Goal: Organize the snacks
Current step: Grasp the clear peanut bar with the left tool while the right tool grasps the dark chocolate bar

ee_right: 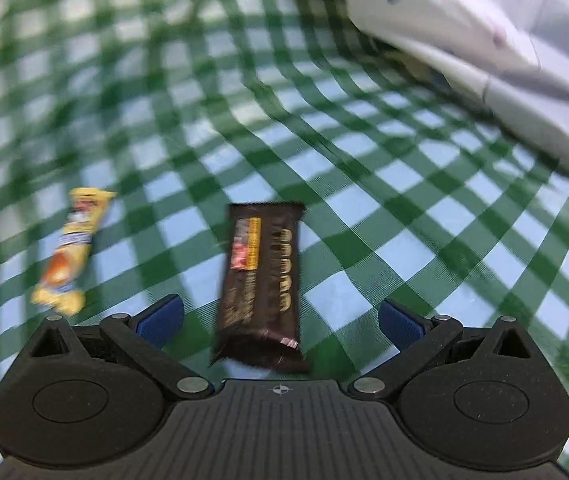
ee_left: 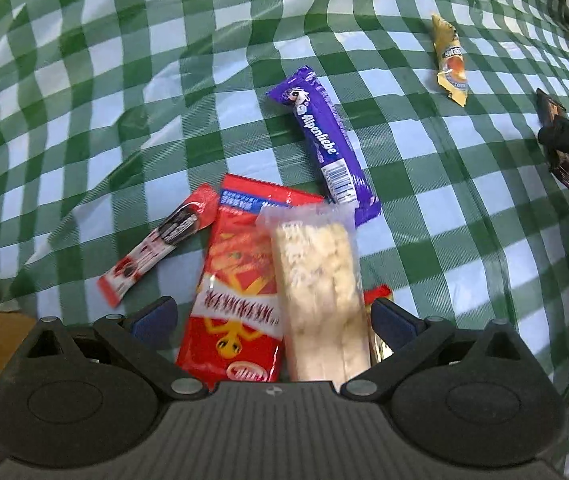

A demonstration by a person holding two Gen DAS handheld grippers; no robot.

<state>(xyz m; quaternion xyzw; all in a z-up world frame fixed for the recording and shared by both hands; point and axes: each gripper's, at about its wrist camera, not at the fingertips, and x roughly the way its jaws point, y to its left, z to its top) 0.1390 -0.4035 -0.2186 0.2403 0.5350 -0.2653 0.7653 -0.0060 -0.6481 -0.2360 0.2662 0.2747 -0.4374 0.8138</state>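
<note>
**Both claws spread wide over a scatter of snacks**

The green-and-white checked tablecloth [ee_left: 132, 92] fills both views, rumpled into soft folds. Top right of the right wrist view, a pale crumpled sheet or bag [ee_right: 484, 36] lies on the cloth, too blurred to name.

Down to the left gripper [ee_left: 272, 318]: released, its 2 blue-padded fingers [ee_left: 156, 316] well apart, and between them sits a small pile. The red snack packet [ee_left: 240, 280] lies flat underneath, and the clear-wrapped pale rice bar [ee_left: 320, 280] lies on top of its right side, both running back toward the gripper body. Neither finger visibly touches them. A small red-and-gold wrapper [ee_left: 378, 294] peeks out just beside the right pad.

Over to the right gripper [ee_right: 280, 322]: also released, pads apart, with the dark brown chocolate bar [ee_right: 262, 284] lying lengthwise on the cloth between them, clear of both pads.

The purple Alpenliebe stick [ee_left: 324, 144] lies diagonally, its lower end touching the rice bar's top wrapper. Left of the pile, the slim red-and-black sachet [ee_left: 156, 246] rests beside the red packet. The yellow candy [ee_left: 450, 60] lies well apart at upper right, and shows again left of the chocolate bar in the right wrist view, blurred.
</note>
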